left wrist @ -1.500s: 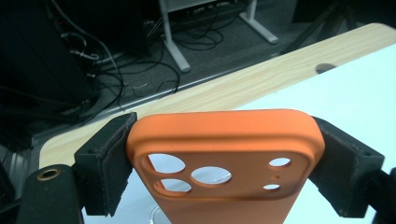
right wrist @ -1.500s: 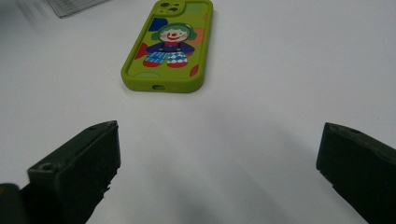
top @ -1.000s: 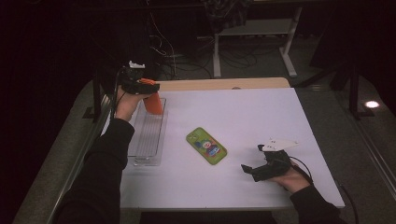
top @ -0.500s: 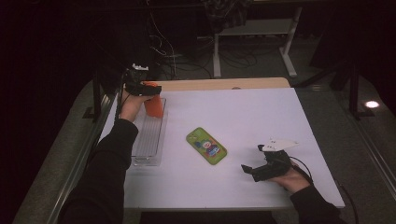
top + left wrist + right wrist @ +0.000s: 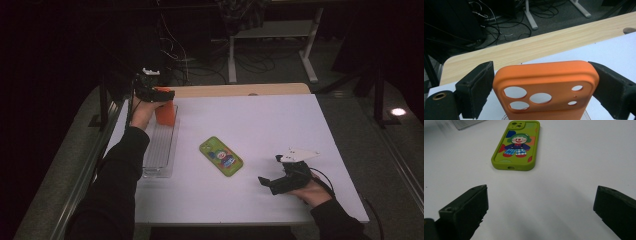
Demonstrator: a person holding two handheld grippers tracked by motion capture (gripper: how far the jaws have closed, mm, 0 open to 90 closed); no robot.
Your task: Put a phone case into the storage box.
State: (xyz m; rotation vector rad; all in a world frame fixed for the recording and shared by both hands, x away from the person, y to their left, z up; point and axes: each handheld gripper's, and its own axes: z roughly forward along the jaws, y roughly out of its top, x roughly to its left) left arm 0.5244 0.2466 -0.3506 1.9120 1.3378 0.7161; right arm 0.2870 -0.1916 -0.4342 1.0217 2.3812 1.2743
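Green phone case (image 5: 221, 156) (mid-table), clear tray (image 5: 160, 150)

A white desk (image 5: 280, 125) with a light wooden strip (image 5: 240, 90) at its far edge stands in a dark room. Behind the desk, black cables (image 5: 250, 62) lie on the grey floor (image 5: 345, 75) beside white metal legs (image 5: 312, 70). A small bright light spot (image 5: 398, 111) lies right of the desk.

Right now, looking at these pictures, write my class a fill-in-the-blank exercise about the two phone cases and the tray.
1. The orange silicone phone case stands between the jaws of the ____ gripper.
2. That case stands at the far end of the clear plastic ____.
3. The green phone case printed with a ____ lies flat on the white table.
4. The right gripper has its jaws ____, with nothing between them.

Missing words: left; tray; clown; open
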